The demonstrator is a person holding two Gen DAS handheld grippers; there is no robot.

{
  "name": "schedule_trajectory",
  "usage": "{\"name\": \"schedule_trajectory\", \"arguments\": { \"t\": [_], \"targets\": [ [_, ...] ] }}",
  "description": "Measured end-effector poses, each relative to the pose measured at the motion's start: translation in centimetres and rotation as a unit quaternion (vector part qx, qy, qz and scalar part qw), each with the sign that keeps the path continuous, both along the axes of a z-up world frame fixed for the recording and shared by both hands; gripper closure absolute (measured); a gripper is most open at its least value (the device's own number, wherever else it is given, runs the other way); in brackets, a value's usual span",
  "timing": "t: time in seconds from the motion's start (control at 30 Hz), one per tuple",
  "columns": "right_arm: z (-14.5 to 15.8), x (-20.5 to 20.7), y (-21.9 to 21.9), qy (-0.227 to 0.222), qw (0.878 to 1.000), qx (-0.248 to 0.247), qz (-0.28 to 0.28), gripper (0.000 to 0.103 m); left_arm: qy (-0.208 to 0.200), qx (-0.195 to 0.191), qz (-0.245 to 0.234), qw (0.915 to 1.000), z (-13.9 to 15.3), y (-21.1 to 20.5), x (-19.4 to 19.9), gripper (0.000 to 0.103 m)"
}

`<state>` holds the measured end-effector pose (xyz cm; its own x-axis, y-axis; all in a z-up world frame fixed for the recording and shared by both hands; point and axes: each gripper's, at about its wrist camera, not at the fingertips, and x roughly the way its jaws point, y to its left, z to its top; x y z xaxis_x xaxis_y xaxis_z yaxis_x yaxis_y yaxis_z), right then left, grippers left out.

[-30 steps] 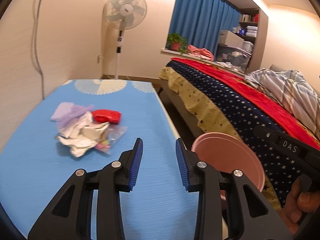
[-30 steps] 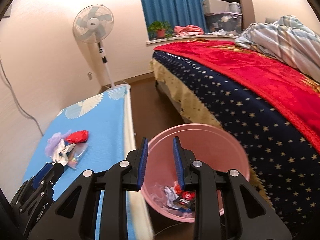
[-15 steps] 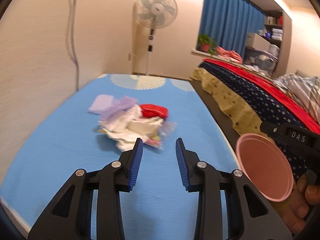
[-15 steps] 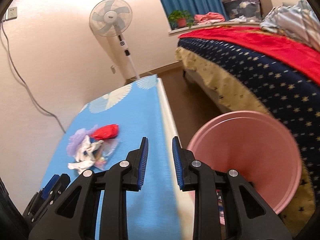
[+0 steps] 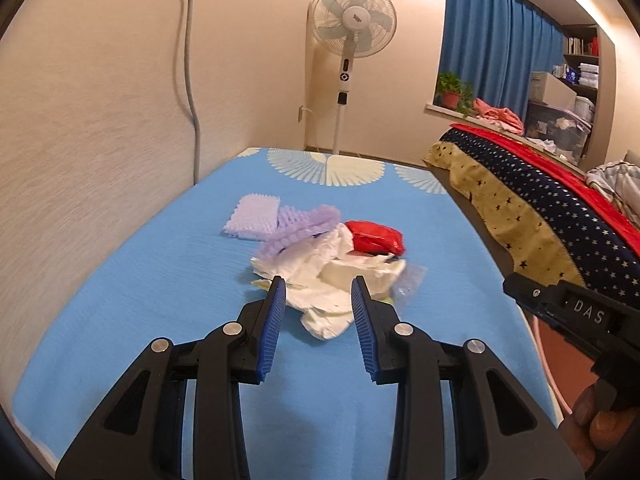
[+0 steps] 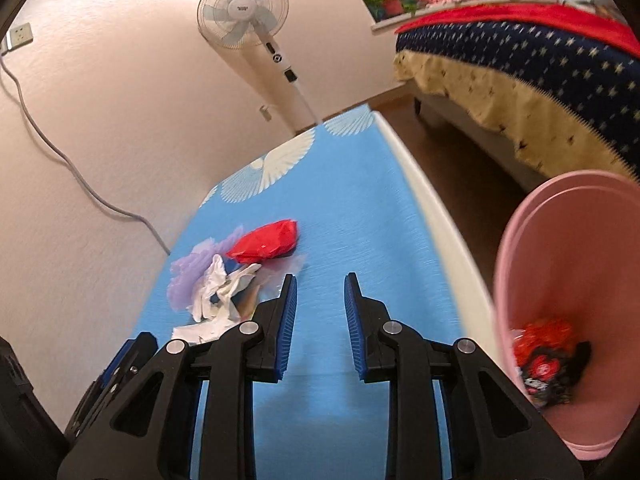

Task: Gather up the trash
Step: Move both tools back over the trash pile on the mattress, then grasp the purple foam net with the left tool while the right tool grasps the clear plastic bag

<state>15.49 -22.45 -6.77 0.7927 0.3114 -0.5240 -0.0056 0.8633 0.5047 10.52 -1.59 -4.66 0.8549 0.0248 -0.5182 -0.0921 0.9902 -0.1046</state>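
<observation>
Wall side: a grey cable (image 5: 191, 80) is hanging down the wall at far left, with a white socket (image 6: 19, 36) showing in the right wrist view.
Trash pile: crumpled white paper (image 5: 332, 276), purple foam scraps (image 5: 280, 220), a red wrapper (image 5: 374, 236) and a clear plastic bag (image 5: 408, 280) are lying bunched together on the blue mat (image 5: 120, 300), toward its wall side.
Left gripper: the left gripper (image 5: 318, 304) is now sitting right at the near edge of the white paper, its jaws spread wide and empty, framing the paper's front lobe.
Change: a second ago the pile was well ahead and off to the left of this claw; it has swung round and closed in, so I judge a pinch on the paper is next.
Right gripper: the right gripper (image 6: 320, 308) is hanging over bare mat just right of the pile, jaws moderately apart, holding nothing; it has swung away from above the bin.
Bin: the pink bin (image 6: 560, 280) is standing on the floor beside the mat's right edge, with red and black wrappers (image 6: 548, 368) already inside, so the task is partly done.
Writing: "DAS" is reading white on the right gripper's black body (image 5: 588, 314); the fan (image 5: 354, 20) hub badge is too small to read.
</observation>
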Motion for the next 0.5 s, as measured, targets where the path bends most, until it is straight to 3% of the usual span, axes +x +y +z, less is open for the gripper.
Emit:
{"name": "schedule_trajectory", "arguments": {
  "t": [0.37, 0.43, 0.5],
  "targets": [
    [-1.9, 4.2, 0.9, 0.029, 0.998, 0.056, 0.011, 0.075, 0.01, -0.007, 0.007, 0.9999, 0.2, 1.5, 4.4, 0.069],
    [-2.1, 4.9, 1.2, 0.036, 0.997, 0.062, 0.015, 0.075, 0.009, -0.001, 0.007, 0.9999, 0.3, 1.5, 5.0, 0.065],
    [-2.5, 5.5, 1.5, 0.044, 0.996, 0.068, 0.021, 0.07, 0.009, 0.007, 0.003, 0.9999, 0.3, 1.4, 5.6, 0.05]
  ]
}}
